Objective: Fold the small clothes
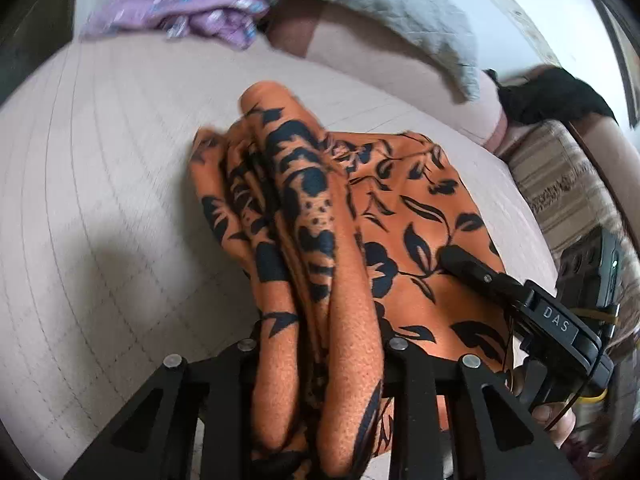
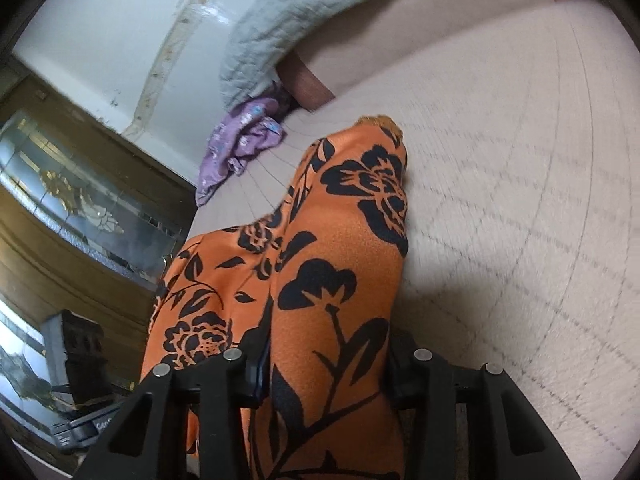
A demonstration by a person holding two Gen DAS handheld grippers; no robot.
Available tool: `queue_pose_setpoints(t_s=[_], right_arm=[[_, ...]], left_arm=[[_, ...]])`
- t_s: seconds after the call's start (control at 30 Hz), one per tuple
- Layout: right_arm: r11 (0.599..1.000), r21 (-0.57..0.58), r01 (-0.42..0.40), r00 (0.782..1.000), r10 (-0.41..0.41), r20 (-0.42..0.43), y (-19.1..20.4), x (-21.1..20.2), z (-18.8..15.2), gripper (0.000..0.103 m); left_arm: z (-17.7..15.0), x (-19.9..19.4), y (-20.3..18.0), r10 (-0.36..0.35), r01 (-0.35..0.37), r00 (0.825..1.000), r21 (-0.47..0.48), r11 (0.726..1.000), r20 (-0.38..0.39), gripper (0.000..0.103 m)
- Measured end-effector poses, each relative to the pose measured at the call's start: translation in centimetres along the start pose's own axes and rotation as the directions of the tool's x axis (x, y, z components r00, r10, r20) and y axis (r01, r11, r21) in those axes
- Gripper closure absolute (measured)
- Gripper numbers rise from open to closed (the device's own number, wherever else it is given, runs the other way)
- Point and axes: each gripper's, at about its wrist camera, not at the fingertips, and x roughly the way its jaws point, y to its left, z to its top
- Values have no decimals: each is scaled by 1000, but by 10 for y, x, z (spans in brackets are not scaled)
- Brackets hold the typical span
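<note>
Left wrist view: the left gripper (image 1: 320, 364) has its jaws clamped on the bunched orange garment (image 1: 320, 216), which trails toward 12 o'clock over the bed (image 1: 100, 200); the right gripper (image 1: 472, 266) enters at 4 o'clock.

Right wrist view: its jaws pinch another fold, probably to tension the cloth.

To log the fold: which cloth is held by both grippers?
The orange garment with black flowers; the purple garment lies crumpled, untouched, farther back.
</note>
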Motion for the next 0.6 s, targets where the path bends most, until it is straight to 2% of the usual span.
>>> queue_pose_setpoints(t_s=[0.1, 0.2, 0.3, 0.47, 0.53, 0.6], right_arm=[[998, -60, 19, 998, -15, 67, 7, -18, 3, 58], [998, -62, -11, 993, 18, 117, 4, -39, 9, 58], [997, -71, -33, 988, 43, 149, -1, -58, 14, 58], [996, -76, -36, 988, 47, 149, -17, -79, 15, 58], [998, -53, -27, 991, 34, 128, -27, -78, 13, 58], [1000, -17, -8, 998, 9, 68, -41, -68, 11, 58]], left_arm=[[5, -11, -14, -4, 1, 999, 45, 999, 53, 75], [4, -25, -34, -24, 12, 994, 103, 995, 108, 75], [-2, -32, -51, -34, 14, 991, 151, 988, 131, 75], [-12, -21, -72, -42, 24, 994, 188, 982, 96, 75], [-17, -6, -77, -4, -6, 999, 192, 981, 50, 74], [-23, 13, -80, 72, -67, 997, 201, 977, -15, 73]])
